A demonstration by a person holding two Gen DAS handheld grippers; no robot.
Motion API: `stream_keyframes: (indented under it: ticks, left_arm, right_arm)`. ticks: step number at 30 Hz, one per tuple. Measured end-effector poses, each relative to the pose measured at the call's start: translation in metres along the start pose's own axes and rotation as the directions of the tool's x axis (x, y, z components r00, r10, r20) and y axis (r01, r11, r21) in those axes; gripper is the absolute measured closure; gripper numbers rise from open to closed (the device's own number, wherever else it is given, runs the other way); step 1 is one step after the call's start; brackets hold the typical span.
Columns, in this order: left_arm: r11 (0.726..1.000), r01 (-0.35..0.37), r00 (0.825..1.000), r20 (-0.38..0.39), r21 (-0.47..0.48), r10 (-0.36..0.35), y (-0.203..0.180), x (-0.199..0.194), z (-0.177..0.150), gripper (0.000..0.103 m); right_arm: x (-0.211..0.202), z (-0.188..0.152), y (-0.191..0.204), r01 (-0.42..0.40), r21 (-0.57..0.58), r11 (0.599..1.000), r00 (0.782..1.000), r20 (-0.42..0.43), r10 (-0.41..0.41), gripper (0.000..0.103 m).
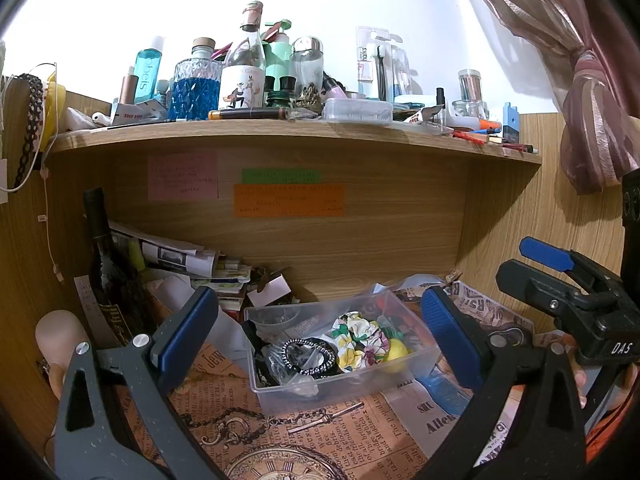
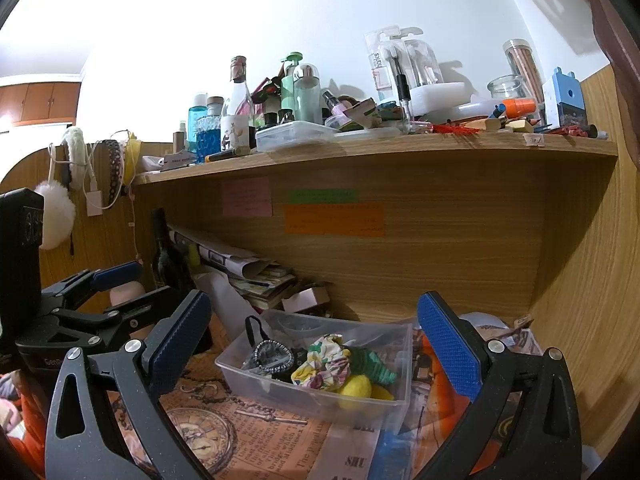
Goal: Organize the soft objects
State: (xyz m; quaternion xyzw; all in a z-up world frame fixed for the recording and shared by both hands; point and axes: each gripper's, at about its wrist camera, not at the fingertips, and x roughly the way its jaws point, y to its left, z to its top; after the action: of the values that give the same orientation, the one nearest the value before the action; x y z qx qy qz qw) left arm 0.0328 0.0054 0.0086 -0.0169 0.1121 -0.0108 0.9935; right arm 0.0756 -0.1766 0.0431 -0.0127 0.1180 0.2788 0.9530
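Left gripper (image 1: 320, 328): we hold it spread wide and empty, facing the clear bin (image 1: 420, 354).
Right gripper (image 2: 316, 344): also spread, empty.
Soft things: the floral scrunchie (image 2: 326, 362) and yellow puff (image 2: 354, 396) lie in the bin.
Approach: we should pinch the fabric's bulk and avoid the rim.

Both my fisheye views bend the wooden shelf (image 1: 280, 136) into an arc, with black vignette in the corners. The white wall (image 2: 320, 20) blows out bright overhead; under the shelf it is dimmer, shadowed. Focus stays fairly sharp.
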Motion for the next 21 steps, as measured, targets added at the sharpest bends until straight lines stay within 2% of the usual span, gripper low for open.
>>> stream_keyframes:
  ticks: [21]
  left_arm:
    - [1.0,0.006,1.0,-0.015,-0.012,-0.007,-0.0032,0.0007,-0.0013,0.0]
  right_arm:
    - [0.0007,-0.0014,0.0017,-0.004,-0.006,1.0,1.0,-0.004,0.004,0.0]
